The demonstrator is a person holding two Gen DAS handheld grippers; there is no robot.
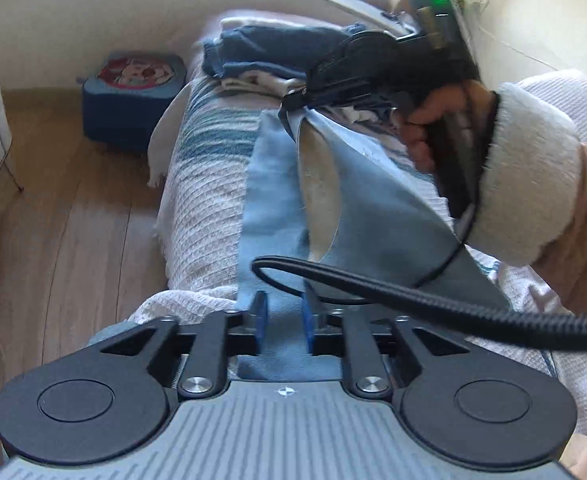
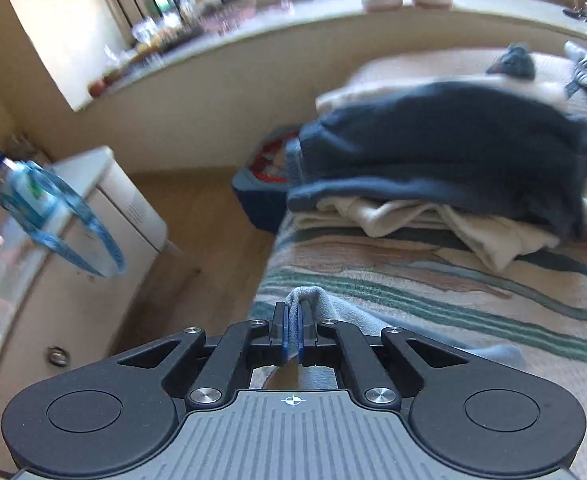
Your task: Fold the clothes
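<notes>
**Blue cloth lifted over the bed**

The bed (image 1: 201, 200), under a pale woven cover with blue-green stripes, fills most of both views. Wooden floor (image 1: 73, 240) lies beside it, with a white cabinet (image 2: 93, 232) at its edge and a blue bag (image 1: 133, 96) with a red round print against the wall. At the far end of the bed sits a pile of clothes (image 2: 433, 168), a dark blue garment on top of cream ones.

The blue cloth (image 1: 269, 184) stretches along the bed. The right gripper (image 2: 292, 336) pinches a bunched edge of it, jaws pressed together on the fabric, and lifts that part off the cover. A hand (image 1: 433, 128) in a fleecy white cuff holds this gripper. The left gripper (image 1: 283, 320) hovers at the cloth's near end, jaws spread with cloth lying between them. A black cable (image 1: 413, 296) loops across in front, crossing the cloth.
</notes>
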